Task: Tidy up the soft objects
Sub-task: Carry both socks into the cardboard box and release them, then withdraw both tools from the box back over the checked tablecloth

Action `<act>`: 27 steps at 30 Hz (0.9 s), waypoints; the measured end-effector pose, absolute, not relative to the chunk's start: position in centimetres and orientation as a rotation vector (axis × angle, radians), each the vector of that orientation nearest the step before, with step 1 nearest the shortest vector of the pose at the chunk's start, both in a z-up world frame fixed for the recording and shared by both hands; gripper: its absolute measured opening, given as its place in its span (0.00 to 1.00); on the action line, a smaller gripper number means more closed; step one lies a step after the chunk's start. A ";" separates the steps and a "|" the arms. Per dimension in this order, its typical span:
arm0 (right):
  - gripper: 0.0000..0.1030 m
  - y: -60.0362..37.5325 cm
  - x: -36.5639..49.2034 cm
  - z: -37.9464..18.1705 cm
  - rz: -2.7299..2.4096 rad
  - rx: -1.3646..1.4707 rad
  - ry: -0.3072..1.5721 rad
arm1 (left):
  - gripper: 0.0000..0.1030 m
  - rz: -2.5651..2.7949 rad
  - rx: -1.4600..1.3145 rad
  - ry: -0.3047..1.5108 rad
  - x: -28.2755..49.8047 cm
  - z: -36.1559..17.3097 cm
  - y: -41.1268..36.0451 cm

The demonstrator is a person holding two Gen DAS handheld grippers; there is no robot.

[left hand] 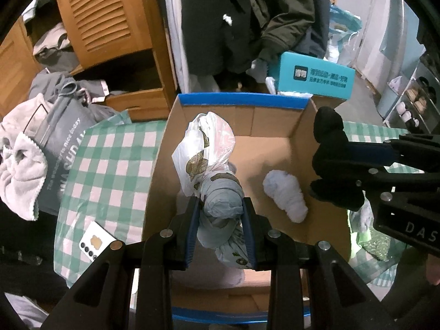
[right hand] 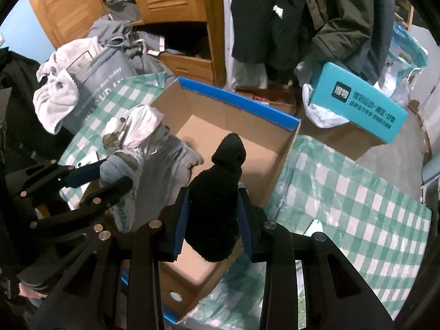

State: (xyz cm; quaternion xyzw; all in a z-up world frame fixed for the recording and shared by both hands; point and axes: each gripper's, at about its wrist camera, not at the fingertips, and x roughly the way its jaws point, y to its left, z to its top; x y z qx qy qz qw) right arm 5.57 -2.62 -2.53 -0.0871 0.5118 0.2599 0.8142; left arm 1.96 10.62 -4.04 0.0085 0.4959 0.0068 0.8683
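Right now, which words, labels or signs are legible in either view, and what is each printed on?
"DAS", cut off at the frame edge: body of the right hand-held gripper.
"...is nice today" and large partly hidden letters: grey bag.
Chinese characters beside a square logo: teal box; too small to read.
Dark print on the bundled plastic bag: unreadable.

the right tool (right hand: 213, 220) is clamped on a black sock bundle (right hand: 217, 206) that stands upright between its blue pads, over the near side of an open cardboard box (right hand: 239, 104) with blue-taped rims. at left, the left tool (right hand: 110, 178) grips a knotted plastic bag (right hand: 132, 134) over the box's left wall. green checked cloth (right hand: 343, 192) lies under the box.
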 end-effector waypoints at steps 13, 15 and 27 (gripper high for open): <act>0.51 -2.0 5.7 -3.0 0.562 -0.184 1.099 | 0.47 0.048 0.003 1.051 2.2 -3.9 11.2; 0.54 -2.3 5.7 -2.9 0.548 -0.181 1.091 | 0.47 0.053 0.007 1.043 2.2 -3.8 11.2; 0.63 -5.1 5.9 -2.3 0.492 -0.160 1.059 | 0.52 0.020 0.036 1.027 2.3 -3.3 9.4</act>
